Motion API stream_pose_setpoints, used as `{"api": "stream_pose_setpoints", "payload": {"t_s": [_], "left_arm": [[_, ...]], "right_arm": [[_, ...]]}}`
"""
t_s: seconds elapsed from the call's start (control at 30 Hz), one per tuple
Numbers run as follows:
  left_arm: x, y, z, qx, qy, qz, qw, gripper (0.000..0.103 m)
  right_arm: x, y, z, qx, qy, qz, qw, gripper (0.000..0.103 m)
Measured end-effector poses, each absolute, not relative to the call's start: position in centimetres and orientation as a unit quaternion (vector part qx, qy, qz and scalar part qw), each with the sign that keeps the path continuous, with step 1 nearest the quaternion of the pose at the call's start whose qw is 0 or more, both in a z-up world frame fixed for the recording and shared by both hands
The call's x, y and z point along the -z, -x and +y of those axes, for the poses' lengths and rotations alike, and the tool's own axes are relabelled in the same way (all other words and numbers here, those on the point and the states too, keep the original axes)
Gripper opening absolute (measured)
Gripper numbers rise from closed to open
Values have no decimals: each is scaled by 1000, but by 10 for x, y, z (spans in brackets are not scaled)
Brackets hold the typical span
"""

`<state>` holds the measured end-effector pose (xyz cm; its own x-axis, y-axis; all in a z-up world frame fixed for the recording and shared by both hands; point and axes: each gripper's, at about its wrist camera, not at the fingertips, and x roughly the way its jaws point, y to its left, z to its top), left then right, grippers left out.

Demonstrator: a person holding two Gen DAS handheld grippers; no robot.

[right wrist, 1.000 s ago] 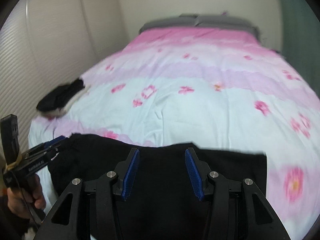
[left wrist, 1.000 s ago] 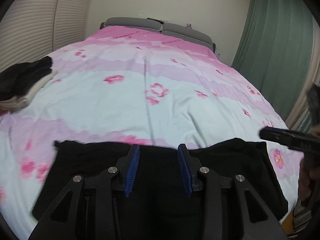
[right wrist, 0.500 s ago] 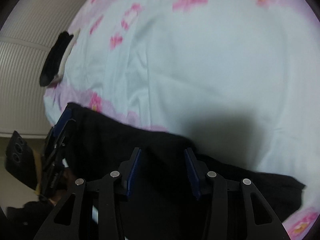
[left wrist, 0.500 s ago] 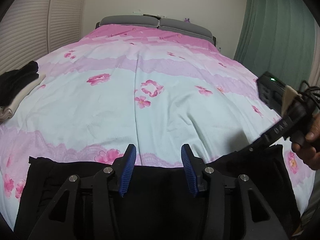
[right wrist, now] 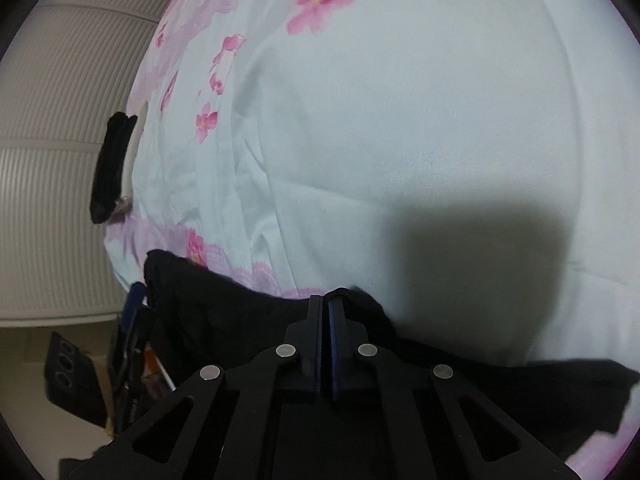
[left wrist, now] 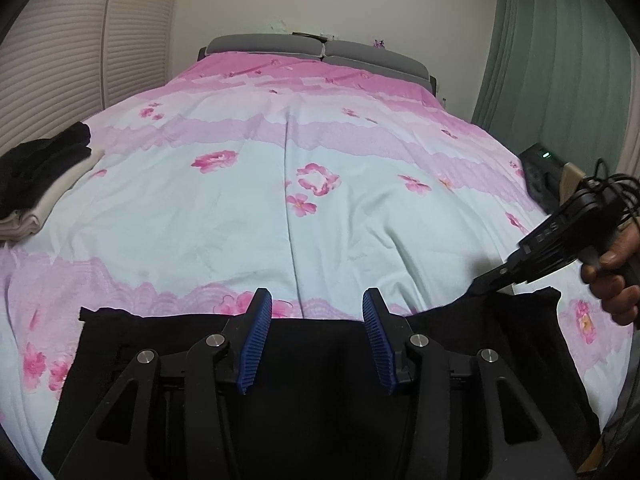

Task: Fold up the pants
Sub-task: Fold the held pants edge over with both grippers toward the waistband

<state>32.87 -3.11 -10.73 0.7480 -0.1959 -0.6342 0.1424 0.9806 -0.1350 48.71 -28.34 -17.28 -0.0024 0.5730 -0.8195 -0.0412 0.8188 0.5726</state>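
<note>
Bed, floral cover [left wrist: 248,208]: bears black pants [left wrist: 320,364] spread across its near edge, and a folded stack of dark and beige clothes [left wrist: 36,184] at its left side, well apart.

Left gripper [left wrist: 317,344]: jaws partly apart, nothing between the blue pads [left wrist: 256,344]; it hangs over the pants' top edge near the middle, contact not discernible.

Right gripper [right wrist: 325,312]: jaws have just been closing and now stand pressed together on a raised fold of the pants' edge; from the left wrist its tips [left wrist: 486,282] meet the cloth near the right corner, held by a hand [left wrist: 612,280].

Obscured: the pants' lower part is cut off behind both gripper frames.
</note>
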Motion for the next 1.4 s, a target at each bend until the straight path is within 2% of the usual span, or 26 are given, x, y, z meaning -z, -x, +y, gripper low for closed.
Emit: {"api": "stream_pose_setpoints", "payload": {"t_s": [0.2, 0.3, 0.4, 0.47, 0.53, 0.7, 0.87, 0.93, 1.2, 1.3, 1.33, 1.4], "left_arm": [[108, -327, -32, 89, 32, 339, 936, 48], [112, -326, -31, 84, 25, 341, 936, 48], [116, -326, -27, 72, 15, 342, 937, 48], [120, -324, -21, 64, 12, 346, 936, 48], [123, -323, -16, 60, 17, 350, 935, 48], [120, -311, -30, 78, 18, 342, 936, 48], [114, -294, -64, 113, 6, 339, 934, 48], [113, -290, -74, 122, 1, 338, 933, 48], [114, -280, -101, 136, -21, 344, 929, 48], [115, -280, -102, 134, -29, 346, 928, 48], [116, -281, -102, 133, -31, 347, 928, 48], [118, -282, -103, 131, -33, 349, 927, 48]], "right_arm": [[137, -476, -302, -207, -174, 634, 724, 4], [145, -477, -304, -201, -167, 619, 741, 4], [158, -479, -305, -188, -153, 615, 750, 13], [160, -478, -307, -183, -149, 609, 757, 26], [152, -472, -316, -169, -141, 588, 778, 30], [122, -435, -348, -102, -86, 543, 829, 30], [110, -388, -386, -55, -81, 514, 852, 32], [114, -376, -401, -42, -92, 511, 854, 36], [160, -370, -429, -61, -192, 508, 837, 37], [166, -371, -420, -70, -173, 507, 841, 37], [167, -372, -418, -68, -162, 504, 846, 36], [172, -373, -421, -64, -159, 494, 853, 28]]}}
